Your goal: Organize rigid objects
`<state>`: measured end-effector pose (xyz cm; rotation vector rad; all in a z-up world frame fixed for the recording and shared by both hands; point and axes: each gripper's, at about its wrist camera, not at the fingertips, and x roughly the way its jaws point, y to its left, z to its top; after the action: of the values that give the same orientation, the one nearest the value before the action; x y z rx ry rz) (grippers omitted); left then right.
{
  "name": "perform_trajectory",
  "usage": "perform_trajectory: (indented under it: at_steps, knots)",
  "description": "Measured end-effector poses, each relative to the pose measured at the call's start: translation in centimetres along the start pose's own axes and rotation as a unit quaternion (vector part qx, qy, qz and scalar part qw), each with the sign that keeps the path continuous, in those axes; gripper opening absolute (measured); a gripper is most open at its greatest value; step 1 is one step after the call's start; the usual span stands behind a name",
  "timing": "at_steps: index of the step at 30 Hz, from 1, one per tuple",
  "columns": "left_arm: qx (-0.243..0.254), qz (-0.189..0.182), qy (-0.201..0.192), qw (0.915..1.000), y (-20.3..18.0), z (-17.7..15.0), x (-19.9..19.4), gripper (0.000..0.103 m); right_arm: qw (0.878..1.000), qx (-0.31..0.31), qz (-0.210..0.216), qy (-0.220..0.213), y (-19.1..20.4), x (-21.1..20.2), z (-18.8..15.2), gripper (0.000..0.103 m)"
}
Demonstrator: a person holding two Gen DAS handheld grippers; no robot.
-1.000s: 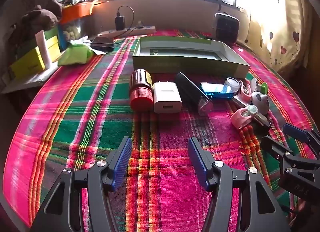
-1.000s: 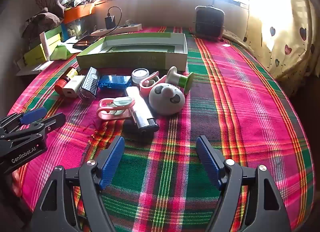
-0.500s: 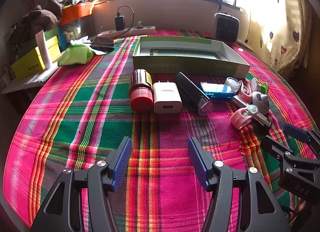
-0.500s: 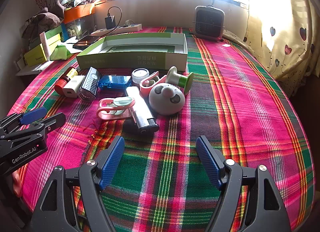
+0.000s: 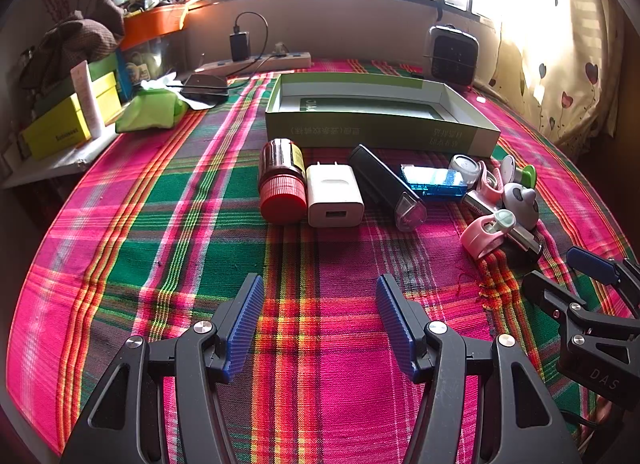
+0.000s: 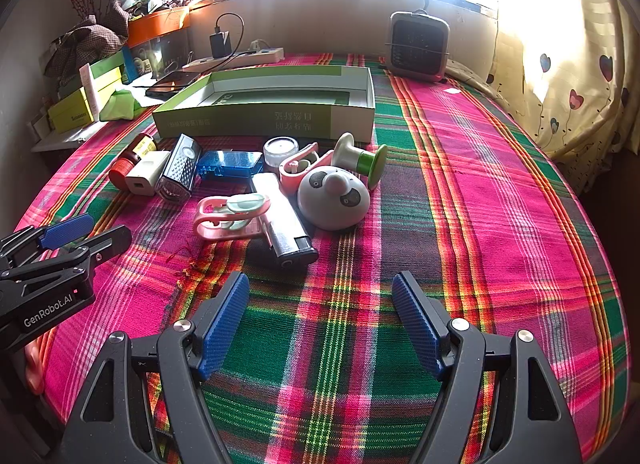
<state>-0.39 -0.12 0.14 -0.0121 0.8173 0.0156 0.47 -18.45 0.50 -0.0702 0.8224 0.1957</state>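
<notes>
A row of small objects lies on the plaid cloth before an open green box [image 5: 380,120] [image 6: 272,110]: a red-capped bottle [image 5: 280,180] [image 6: 128,162], a white charger [image 5: 334,196] [image 6: 146,178], a black grater-like case [image 5: 386,188] [image 6: 178,172], a blue case [image 5: 434,180] [image 6: 228,164], a pink clip [image 5: 482,234] [image 6: 228,216], a silver-black device [image 6: 284,226], a panda-faced dome [image 6: 334,198] and a green-white spool [image 6: 360,160]. My left gripper [image 5: 318,324] is open and empty, short of the charger. My right gripper [image 6: 320,324] is open and empty, short of the silver-black device.
A small heater [image 6: 418,46] stands at the back right. A power strip with a charger [image 5: 256,60], a dark phone [image 5: 206,86], a green cloth [image 5: 150,110] and yellow boxes [image 5: 68,124] crowd the back left. A curtain [image 6: 568,64] hangs on the right.
</notes>
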Motion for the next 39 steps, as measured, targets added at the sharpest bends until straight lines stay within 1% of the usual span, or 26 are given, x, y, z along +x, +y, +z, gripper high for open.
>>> perform_trajectory:
  at_steps: [34,39]
  knots:
    - [0.0,0.001,0.0,1.0,-0.06,-0.09,0.02,0.057,1.0,0.0,0.0,0.0,-0.04,0.01,0.03,0.074]
    - [0.004,-0.006,0.003,1.0,0.02,0.04,-0.06,0.057,1.0,-0.001,0.001,0.0,-0.05,0.01,0.07,0.074]
